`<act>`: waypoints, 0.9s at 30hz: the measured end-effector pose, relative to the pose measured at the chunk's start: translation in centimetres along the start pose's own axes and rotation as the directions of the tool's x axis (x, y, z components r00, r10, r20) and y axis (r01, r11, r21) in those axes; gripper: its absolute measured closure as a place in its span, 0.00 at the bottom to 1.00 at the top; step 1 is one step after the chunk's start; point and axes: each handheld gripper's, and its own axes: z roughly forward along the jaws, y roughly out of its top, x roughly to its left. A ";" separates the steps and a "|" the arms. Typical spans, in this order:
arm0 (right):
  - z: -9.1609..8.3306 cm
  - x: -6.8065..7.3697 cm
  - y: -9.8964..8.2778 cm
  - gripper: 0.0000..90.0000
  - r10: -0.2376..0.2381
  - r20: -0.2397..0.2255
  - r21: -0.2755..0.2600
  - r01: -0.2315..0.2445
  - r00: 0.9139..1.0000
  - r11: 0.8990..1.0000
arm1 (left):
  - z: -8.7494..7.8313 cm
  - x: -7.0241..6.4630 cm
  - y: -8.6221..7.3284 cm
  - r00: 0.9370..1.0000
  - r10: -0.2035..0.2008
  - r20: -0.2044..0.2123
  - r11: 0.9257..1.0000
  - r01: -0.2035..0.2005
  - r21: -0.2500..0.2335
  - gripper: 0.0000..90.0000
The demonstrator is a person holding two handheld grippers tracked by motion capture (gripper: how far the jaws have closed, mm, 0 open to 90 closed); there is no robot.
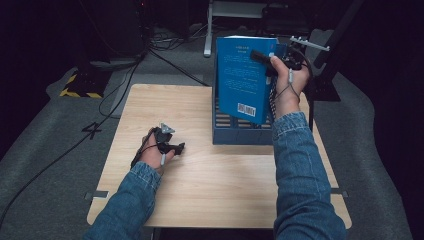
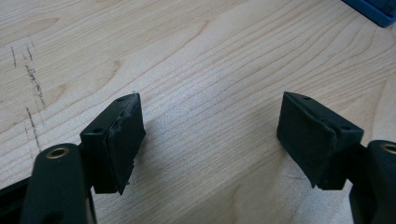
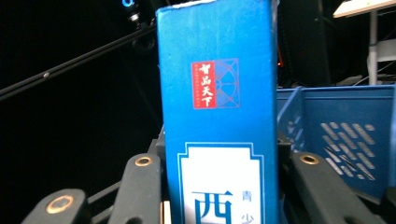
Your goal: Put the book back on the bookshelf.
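Right gripper (image 1: 264,59) first: its jaws are clamped on the spine of the blue book (image 3: 217,112), one jaw on each cover, and in the right gripper view the spine stands upright between them. A grip across the thickness like that keeps the volume stiff and vertical, which looks like just what's wanted for slotting it into a rack. And there it is: from the high view the book (image 1: 246,75) hangs over the blue slotted file rack (image 1: 240,134) at the far right of the wooden table (image 1: 200,200), back cover with its barcode facing the person, lower corner dipping within the rack's walls. Whether it touches the base, I cannot tell.

Over to the left gripper (image 1: 176,148): jaws spread wide, nothing between them but bare wood grain, parked low on the tabletop, well apart from the rack. My read is it's simply kept out of the way.
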 end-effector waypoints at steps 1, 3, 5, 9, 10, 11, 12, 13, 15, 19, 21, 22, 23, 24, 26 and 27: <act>0.0 -0.2 0.0 0.68 0.004 0.009 -0.003 -0.004 1.000 1.000 | 0.0 0.0 0.0 1.000 0.000 0.000 1.000 0.000 0.000 0.26; 0.1 -0.3 -0.1 0.68 0.006 0.019 -0.004 -0.006 1.000 1.000 | 0.0 0.0 0.0 1.000 0.000 0.000 1.000 0.000 0.000 0.26; 0.4 -0.7 -0.2 0.68 0.007 0.038 -0.002 -0.007 0.999 1.000 | 0.0 0.0 0.0 1.000 0.000 0.000 1.000 0.000 0.000 0.26; 0.9 -0.8 -0.4 0.68 0.013 0.064 -0.004 -0.013 0.998 1.000 | 0.0 0.0 0.0 1.000 0.001 0.000 1.000 -0.001 0.000 0.26; 1.2 -0.8 -0.5 0.68 0.015 0.066 -0.005 -0.015 0.998 1.000 | 0.0 0.0 0.0 1.000 0.001 0.000 1.000 -0.001 0.000 0.26; 1.3 -0.7 -0.5 0.68 0.014 0.066 -0.006 -0.013 0.998 1.000 | 0.0 0.0 0.0 1.000 0.001 0.000 1.000 -0.001 0.000 0.26; 1.5 -0.6 -0.5 0.68 0.012 0.065 -0.008 -0.011 0.998 1.000 | 0.0 0.0 0.0 1.000 0.001 0.000 1.000 -0.001 0.000 0.26; 1.7 -0.4 -0.5 0.68 0.009 0.065 -0.010 -0.008 0.998 1.000 | 0.0 0.0 0.0 1.000 0.001 0.000 1.000 -0.001 0.001 0.26; 1.9 -0.2 -0.5 0.68 0.003 0.062 -0.010 -0.003 0.998 1.000 | 0.0 0.0 0.0 1.000 0.001 0.000 1.000 -0.001 0.000 0.26; 2.5 0.2 -0.6 0.68 0.024 0.061 -0.031 -0.022 0.998 0.999 | 0.0 0.0 0.0 1.000 0.000 0.000 1.000 0.000 0.000 0.26; 2.8 0.5 -0.4 0.68 0.029 0.060 -0.042 -0.026 0.998 0.999 | 0.0 0.0 0.0 1.000 0.001 0.000 1.000 -0.001 0.000 0.26; 2.9 0.7 -0.3 0.68 0.029 0.060 -0.046 -0.026 0.998 0.999 | 0.0 0.0 0.0 1.000 0.001 0.000 1.000 -0.001 0.000 0.26; 3.0 0.8 -0.1 0.68 0.024 0.063 -0.055 -0.021 0.998 0.998 | 0.0 0.0 0.0 1.000 0.001 0.000 1.000 -0.001 0.000 0.26; 3.0 1.0 0.0 0.68 0.025 0.066 -0.063 -0.021 0.998 0.998 | 0.0 0.0 0.0 1.000 0.000 0.000 1.000 0.000 0.000 0.26; 3.3 1.1 0.1 0.68 0.023 0.072 -0.084 -0.017 0.997 0.996 | 0.0 0.0 0.0 1.000 0.000 0.000 1.000 0.000 0.000 0.26; 3.5 1.2 0.1 0.68 0.025 0.076 -0.092 -0.018 0.997 0.996 | 0.0 0.0 0.0 1.000 0.001 0.000 1.000 -0.001 0.000 0.26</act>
